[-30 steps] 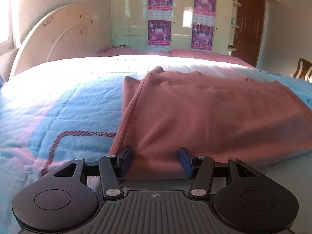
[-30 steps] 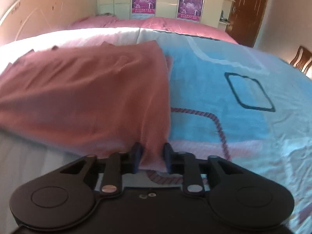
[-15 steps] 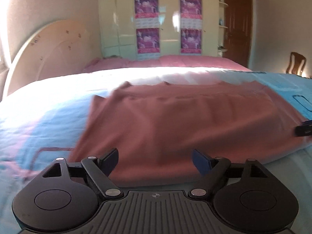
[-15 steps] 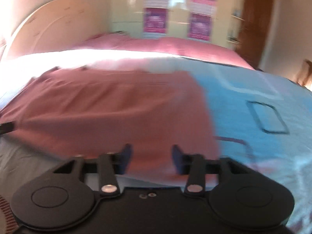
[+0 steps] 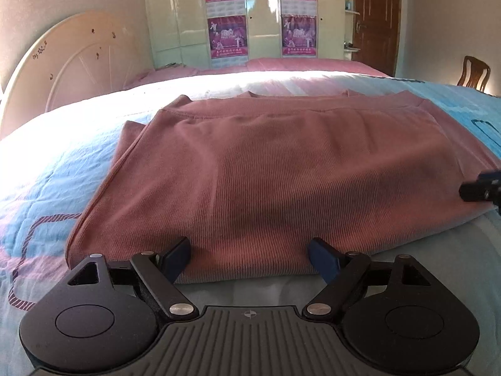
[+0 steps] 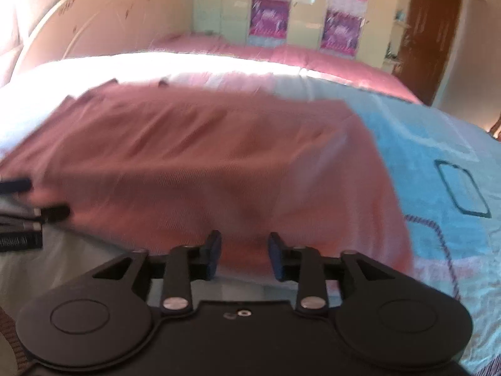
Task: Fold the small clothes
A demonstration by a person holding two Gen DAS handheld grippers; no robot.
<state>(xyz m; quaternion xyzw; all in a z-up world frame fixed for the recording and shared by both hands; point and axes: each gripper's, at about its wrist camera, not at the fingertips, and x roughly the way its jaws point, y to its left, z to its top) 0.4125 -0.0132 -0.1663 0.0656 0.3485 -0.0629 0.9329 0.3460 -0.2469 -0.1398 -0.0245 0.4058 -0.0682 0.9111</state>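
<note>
A dusty-pink ribbed garment (image 5: 266,175) lies folded flat on the bed, wider than deep, its folded near edge toward me. My left gripper (image 5: 250,258) is open wide and empty, at the middle of that near edge. In the blurred right wrist view the same garment (image 6: 203,169) fills the centre. My right gripper (image 6: 242,255) is open and empty at the near edge toward the garment's right side. The right gripper's fingertip (image 5: 480,186) shows at the right edge of the left view. The left gripper's fingers (image 6: 53,213) show at the left of the right view.
The bed has a light blue and pink patterned cover (image 5: 47,188) with a white headboard (image 5: 78,65) on the left. A pink blanket (image 5: 281,64) lies at the far side. A wardrobe with posters (image 5: 260,15), a brown door (image 5: 375,18) and a wooden chair (image 5: 474,73) stand beyond.
Both grippers have let go of the garment's near edge and opened. Both have drawn back and slid toward the garment's middle. The garment now lies flat.
</note>
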